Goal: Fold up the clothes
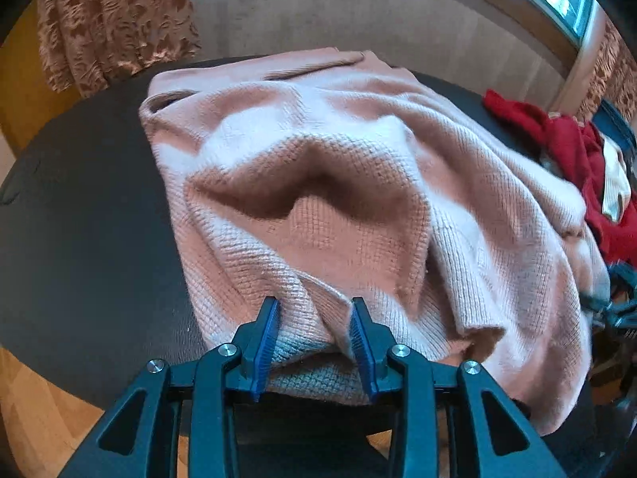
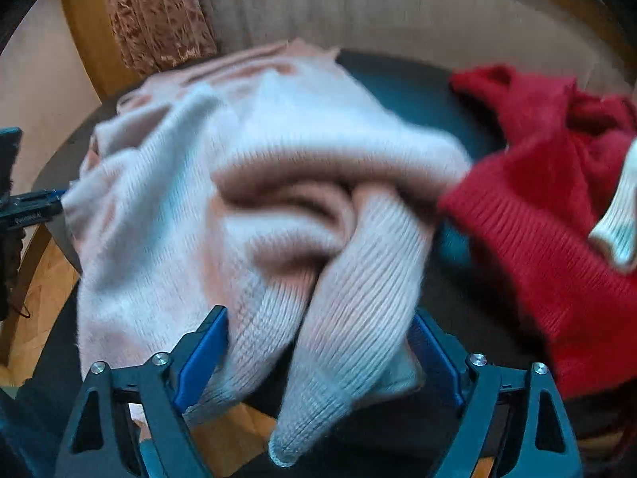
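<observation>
Nearest, at six o'clock in the left wrist view, the left claw [image 1: 314, 320] is pinched on a bunched ridge of the pink knitted sweater [image 1: 318, 199], its blue pads narrowed onto the hem edge with cloth gathered between them. In the right wrist view the right claw [image 2: 318, 342] stands wider, its pads spread to either side of a thick ribbed roll of the same sweater [image 2: 239, 199], perhaps a cuff or sleeve end that hangs down past the pads towards six o'clock. The knit fills the gap, but the blur leaves me unable to say whether that claw truly grips it or only straddles it.

Beyond the claws the sweater lies heaped on the dark round surface [image 1: 91, 219], rumpled, with a deep hollow in its middle and loose ridges running towards twelve o'clock, where a flatter, perhaps doubled layer shows at the far edge. It is not a neat flat packet, so I judge the fold on this garment unfinished: its near edge is in hand, apparently lifted, and squaring and smoothing remain.

At two to three o'clock a red knitted garment [image 2: 557, 183] lies crumpled with a cream piece [image 2: 621, 223] on it, touching the pink sweater's edge. That one is plainly unfolded as it lies, so more work seems left.
</observation>
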Motion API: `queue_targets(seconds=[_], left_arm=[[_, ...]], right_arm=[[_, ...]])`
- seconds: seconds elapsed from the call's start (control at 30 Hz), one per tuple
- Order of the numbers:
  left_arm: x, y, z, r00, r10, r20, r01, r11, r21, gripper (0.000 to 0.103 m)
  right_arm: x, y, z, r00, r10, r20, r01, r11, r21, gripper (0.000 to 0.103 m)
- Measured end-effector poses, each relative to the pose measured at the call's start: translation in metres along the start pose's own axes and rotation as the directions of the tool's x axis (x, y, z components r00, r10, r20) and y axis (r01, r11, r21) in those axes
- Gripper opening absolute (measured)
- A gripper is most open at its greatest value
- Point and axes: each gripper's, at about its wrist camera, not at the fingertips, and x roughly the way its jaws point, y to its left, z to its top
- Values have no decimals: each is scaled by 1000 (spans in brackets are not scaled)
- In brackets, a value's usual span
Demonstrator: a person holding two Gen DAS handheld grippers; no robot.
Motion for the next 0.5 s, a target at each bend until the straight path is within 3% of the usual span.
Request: queue_targets(seconds=[0.1,0.17,0.2,0.27,0.4,0.5], left_arm=[[-6,6,-10,1000,6,20,-5,999,-48,33],[-12,14,-17,1000,5,20,-3,996,-91,19],[-15,20,-20,1000,-5,13,7,992,-122,17],[-20,33,-26,999,-43,-1,42,983,-181,16],[-34,45,-39,994,-112,14,112,967,-229,20],[-41,47,-42,991,-127,36,132,962,-239,24]], right_arm=[[7,10,4,998,-50,24,51,997,-53,97],[8,6,6,997,-72,41,73,997,-33,98],[7,0,11,994,-95,54,95,995,-9,94],[3,-11,21,987,-143,74,142,990,21,89],[1,-46,45,966,-249,67,244,966,81,98],[2,-63,47,983,-177,43,166,970,177,99]])
